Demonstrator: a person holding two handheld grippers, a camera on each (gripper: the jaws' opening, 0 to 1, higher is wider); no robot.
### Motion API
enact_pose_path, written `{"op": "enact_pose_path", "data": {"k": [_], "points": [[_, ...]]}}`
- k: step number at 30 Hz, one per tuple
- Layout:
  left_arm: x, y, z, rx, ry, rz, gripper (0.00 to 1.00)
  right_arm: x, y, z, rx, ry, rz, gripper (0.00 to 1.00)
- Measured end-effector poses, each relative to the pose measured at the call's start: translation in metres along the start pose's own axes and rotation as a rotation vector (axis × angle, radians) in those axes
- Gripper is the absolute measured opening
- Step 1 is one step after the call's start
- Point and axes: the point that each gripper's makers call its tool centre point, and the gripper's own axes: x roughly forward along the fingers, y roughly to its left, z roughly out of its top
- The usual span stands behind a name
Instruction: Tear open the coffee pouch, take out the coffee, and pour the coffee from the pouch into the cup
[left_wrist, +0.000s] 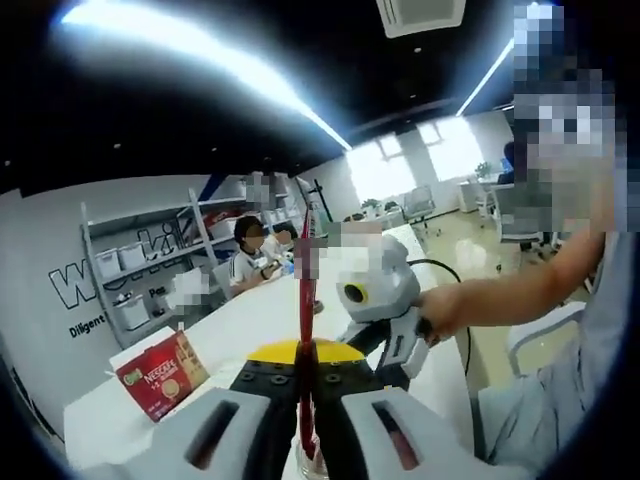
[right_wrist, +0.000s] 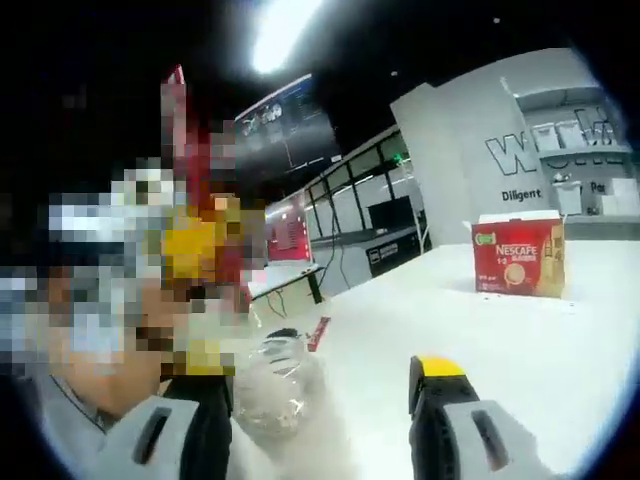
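In the left gripper view my left gripper (left_wrist: 305, 378) is shut on a thin red coffee pouch (left_wrist: 304, 280), which stands straight up from between the jaws. My right gripper (left_wrist: 386, 345) hangs just beyond it in a person's hand. The right gripper view shows my right gripper (right_wrist: 325, 380) open, with a clear plastic cup (right_wrist: 270, 385) on the white table between its jaws, close to the left one. The red pouch (right_wrist: 177, 105) rises at the upper left, above the cup. A small torn red strip (right_wrist: 318, 333) lies on the table behind the cup.
A red Nescafe box (right_wrist: 518, 257) stands on the white table (right_wrist: 560, 340); the same box (left_wrist: 160, 375) sits left of my left jaws. People sit at the table's far end (left_wrist: 255, 262). Shelves (left_wrist: 150, 265) line the wall.
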Motion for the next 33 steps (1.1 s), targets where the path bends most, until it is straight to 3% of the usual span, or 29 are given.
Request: {"op": "enact_pose_path", "data": {"k": [4,6,11,16,22,26,29,33], "points": [[-0.001,0.0,0.0,0.005,0.003,0.004,0.06,-0.002,-0.011,0.005,-0.007,0.019,-0.024,0.7],[-0.003,0.002,0.002,0.004,-0.002,0.008,0.06,0.0,0.006,0.011,0.025,-0.003,0.057,0.71],[-0.001,0.003,0.003,0.002,-0.002,0.009,0.06,0.009,0.012,-0.006,0.029,0.118,0.11,0.77],[0.001,0.001,0.003,0.007,0.0,0.003,0.06,0.013,0.017,-0.007,0.058,0.166,0.169,0.78],[0.001,0.003,0.003,0.003,-0.002,0.004,0.06,0.015,0.01,-0.014,0.017,0.241,0.145,0.8],[0.002,0.003,0.002,0.001,0.0,0.002,0.06,0.009,-0.011,-0.006,0.001,0.243,0.077,0.79],[0.001,0.003,0.002,0.001,-0.001,0.003,0.06,0.009,0.002,-0.003,0.014,0.225,0.113,0.79],[0.001,0.005,0.001,-0.002,-0.002,0.005,0.06,0.012,0.015,-0.015,-0.016,0.271,0.137,0.8]]}}
